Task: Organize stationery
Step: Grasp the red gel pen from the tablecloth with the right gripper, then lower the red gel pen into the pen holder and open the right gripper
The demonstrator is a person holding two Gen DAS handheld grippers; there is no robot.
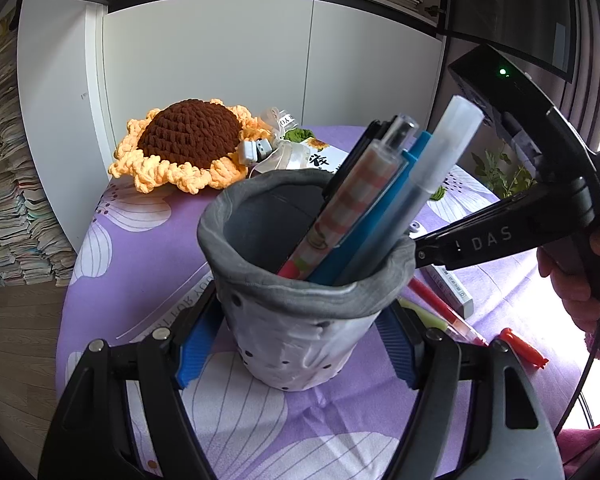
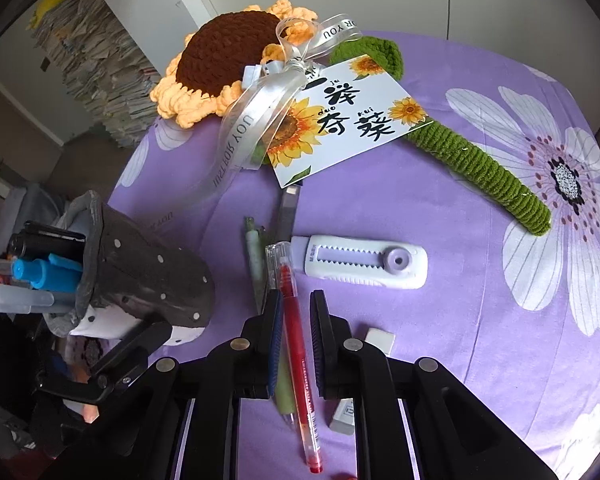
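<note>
My left claw (image 1: 298,354) pinches the soft grey dotted cup (image 1: 300,280), pens inside. My right claw (image 2: 296,320) hangs nearly closed astride the slim red pen (image 2: 298,360) on purple cloth (image 2: 460,320); contact unclear. A knitted sunflower (image 2: 220,56) lies at eleven o'clock.

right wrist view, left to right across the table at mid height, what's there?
Grey pen holder → green pen → red pen → white correction tape → green crochet stem
</note>
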